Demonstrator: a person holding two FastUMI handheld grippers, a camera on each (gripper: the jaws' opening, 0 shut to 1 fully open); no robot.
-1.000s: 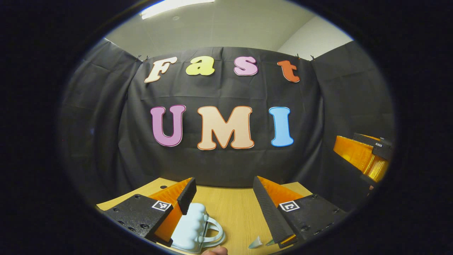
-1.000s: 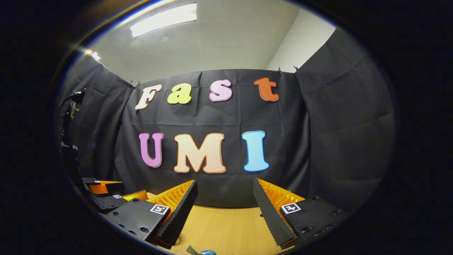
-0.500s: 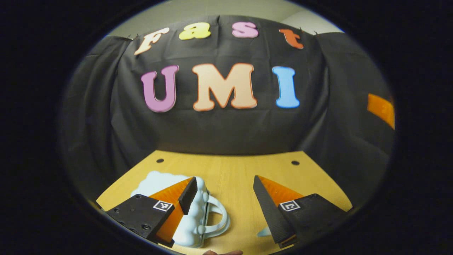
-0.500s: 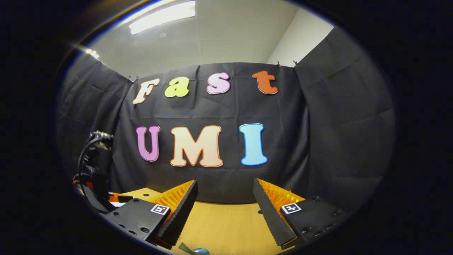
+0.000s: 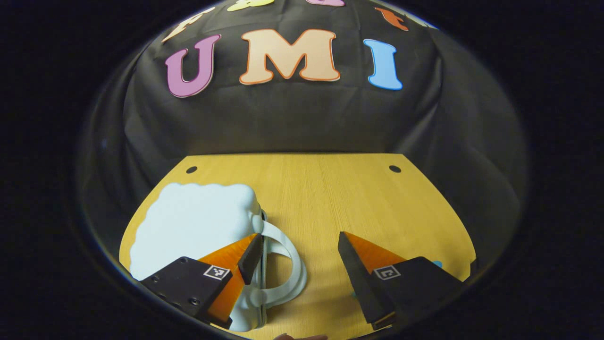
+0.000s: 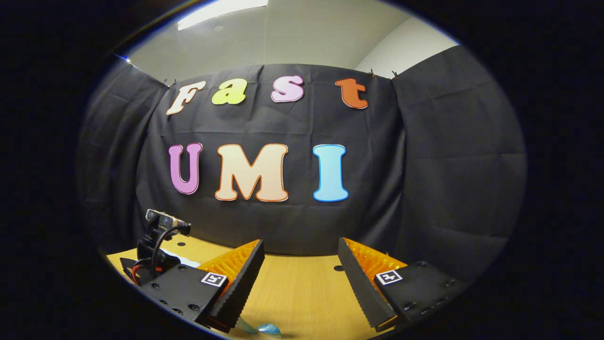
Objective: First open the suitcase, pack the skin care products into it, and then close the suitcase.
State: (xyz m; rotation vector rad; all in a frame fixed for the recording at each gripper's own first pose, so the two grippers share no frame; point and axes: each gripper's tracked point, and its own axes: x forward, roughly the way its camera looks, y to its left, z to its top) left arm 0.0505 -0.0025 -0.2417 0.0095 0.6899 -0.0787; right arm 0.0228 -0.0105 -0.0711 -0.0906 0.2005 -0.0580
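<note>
Left gripper view, from the left: pale blue suitcase (image 5: 198, 226) lying shut on the wooden table (image 5: 330, 198), lower edge cut off, contents hidden. Looped handle (image 5: 288, 269) pointing right, partly behind the near finger. Left gripper (image 5: 299, 262) spread wide, holding nothing; contact with the case hard to judge. Blue scrap (image 5: 438, 264) peeking from behind the right finger, too hidden to identify.

Right gripper view, from the left: other gripper's body and cables (image 6: 158, 241) above a pale sliver of suitcase. Right gripper (image 6: 299, 269) wide apart, gripping nothing. Small teal skin care item (image 6: 268, 328) on the table, cut off at the bottom.
</note>
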